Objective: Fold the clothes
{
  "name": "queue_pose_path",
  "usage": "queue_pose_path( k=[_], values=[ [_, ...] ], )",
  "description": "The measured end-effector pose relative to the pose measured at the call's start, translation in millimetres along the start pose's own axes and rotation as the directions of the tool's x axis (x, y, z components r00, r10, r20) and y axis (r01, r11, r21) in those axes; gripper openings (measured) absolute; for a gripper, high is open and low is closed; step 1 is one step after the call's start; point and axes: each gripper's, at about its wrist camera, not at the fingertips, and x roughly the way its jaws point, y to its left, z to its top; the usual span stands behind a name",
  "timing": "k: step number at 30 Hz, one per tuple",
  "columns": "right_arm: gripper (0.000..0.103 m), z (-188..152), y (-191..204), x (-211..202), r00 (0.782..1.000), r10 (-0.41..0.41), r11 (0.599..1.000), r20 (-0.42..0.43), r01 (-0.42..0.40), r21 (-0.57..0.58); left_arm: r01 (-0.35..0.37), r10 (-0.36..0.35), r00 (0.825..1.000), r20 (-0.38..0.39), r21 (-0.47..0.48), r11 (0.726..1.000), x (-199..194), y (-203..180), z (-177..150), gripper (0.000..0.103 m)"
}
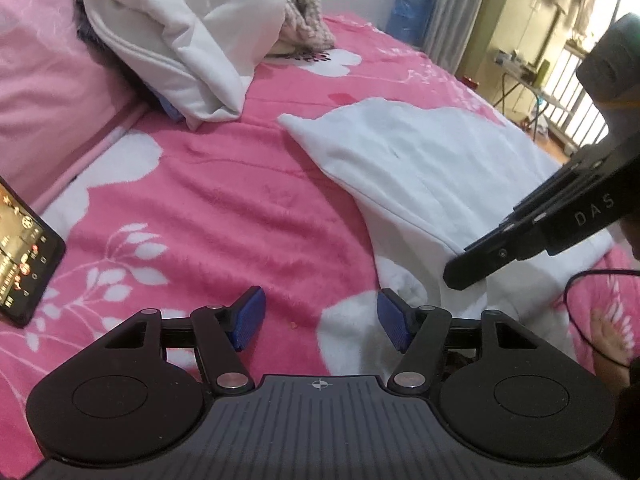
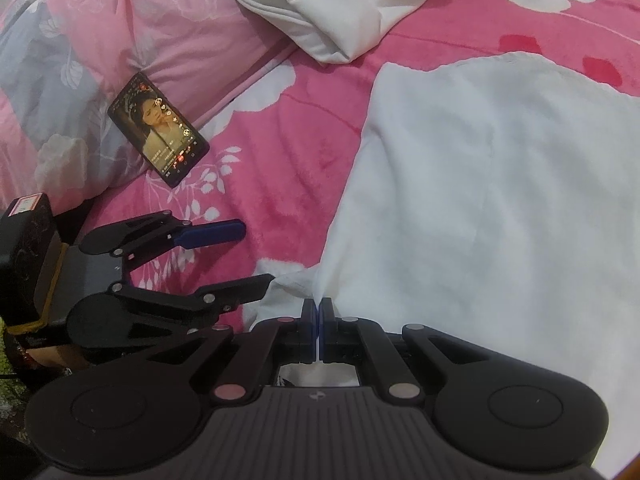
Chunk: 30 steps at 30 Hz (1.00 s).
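White garment (image 2: pixel 480 184) lies spread flat on the pink bed (image 1: pixel 224 216). Right tool (image 2: pixel 319 312) is clamped, seemingly pinching the near hem; left tool (image 1: pixel 320 316) gapes empty just beside that edge. Best to seat the left on the hem too, then lift both evenly.

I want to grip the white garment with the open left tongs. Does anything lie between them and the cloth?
Nothing visible does. The left tongs stand open over the pink blanket, and the white garment lies just beside them. The phone lies off to the other side.
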Motion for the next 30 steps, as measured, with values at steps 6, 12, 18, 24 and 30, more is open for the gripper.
queue_pose_path(
  k=[6, 12, 18, 24, 30],
  values=[
    [0.001, 0.7, -1.2, -1.5, 1.0, 0.002, 1.0, 0.003, -0.002, 0.008, 0.014, -0.014, 1.0, -0.006, 0.0, 1.0, 0.2, 0.4, -0.2, 0.063],
    [0.001, 0.9, -1.1, -0.1, 1.0, 0.01, 1.0, 0.001, -0.01, 0.011, -0.047, 0.052, 0.998, -0.045, 0.106, 0.993, -2.3, -7.1, -8.0, 0.064],
    [0.001, 0.7, 0.0, -0.3, 1.0, 0.009, 1.0, 0.002, -0.009, 0.011, -0.021, 0.025, 0.999, -0.029, 0.106, 0.994, -0.3, -15.2, -8.6, 0.066],
    [0.001, 0.8, -0.6, -0.8, 1.0, 0.01, 1.0, 0.006, -0.01, 0.014, 0.016, -0.016, 1.0, 0.009, 0.018, 1.0, -0.9, -10.6, -3.3, 0.066],
    [0.001, 0.9, -0.9, -0.5, 1.0, 0.011, 1.0, 0.006, -0.011, 0.012, 0.046, -0.046, 0.999, 0.018, 0.016, 0.999, 3.4, -17.3, -2.2, 0.066]
  ],
)
